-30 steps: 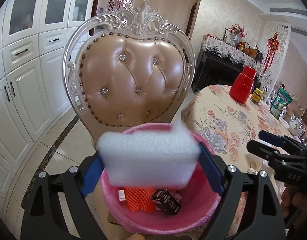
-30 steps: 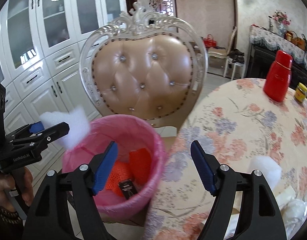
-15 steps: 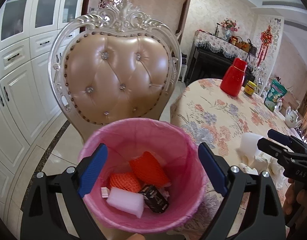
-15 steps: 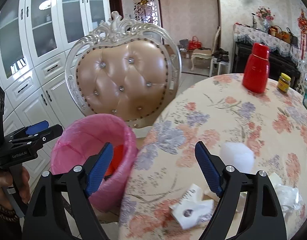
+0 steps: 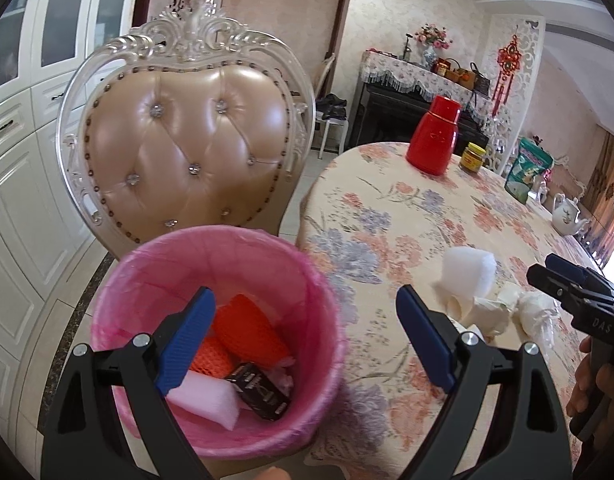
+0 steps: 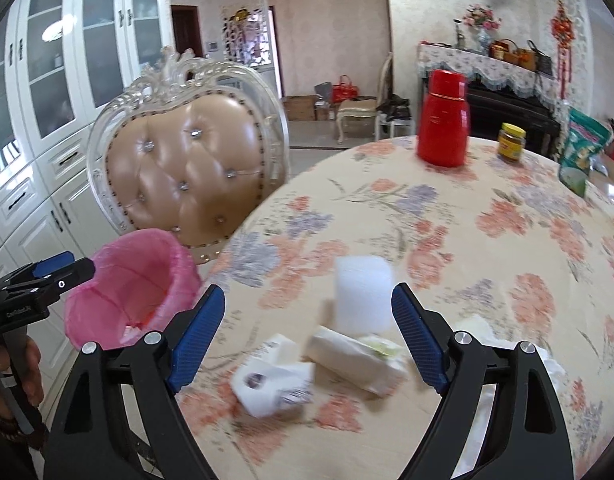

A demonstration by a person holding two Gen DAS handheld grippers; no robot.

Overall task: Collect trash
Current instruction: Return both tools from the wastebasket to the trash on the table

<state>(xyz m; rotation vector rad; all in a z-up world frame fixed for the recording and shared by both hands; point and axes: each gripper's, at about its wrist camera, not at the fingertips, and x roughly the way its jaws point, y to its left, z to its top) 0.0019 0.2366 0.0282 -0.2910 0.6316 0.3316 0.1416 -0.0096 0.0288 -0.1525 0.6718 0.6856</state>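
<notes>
The pink-lined bin (image 5: 227, 248) stands beside the floral table (image 5: 387, 216). Inside it lie a white foam slab (image 5: 205, 400), orange netting (image 5: 247, 328) and a small black box (image 5: 259, 396). My left gripper (image 5: 303, 320) is open and bare above the bin's right rim. My right gripper (image 6: 307, 308) hovers over the table edge with its jaws opening and nothing pressed between them. Just beyond its fingertips stands a white foam block (image 6: 363, 292). A crumpled carton (image 6: 359, 354) and a folded white paper (image 6: 273, 380) lie between its fingers on the cloth.
A tufted chair (image 5: 187, 152) stands behind the bin, with white cabinets (image 5: 11, 184) to the left. On the far side of the table are a red flask (image 6: 443, 120), a yellow-lidded jar (image 6: 511, 142), a green bag (image 5: 529, 172) and a teapot (image 5: 567, 216). Crumpled plastic wrap (image 5: 535, 312) lies near the front edge.
The left gripper let go of the white foam slab, which now lies in the bin. Both views swung right toward the table, and the right gripper's jaws spread wider.
</notes>
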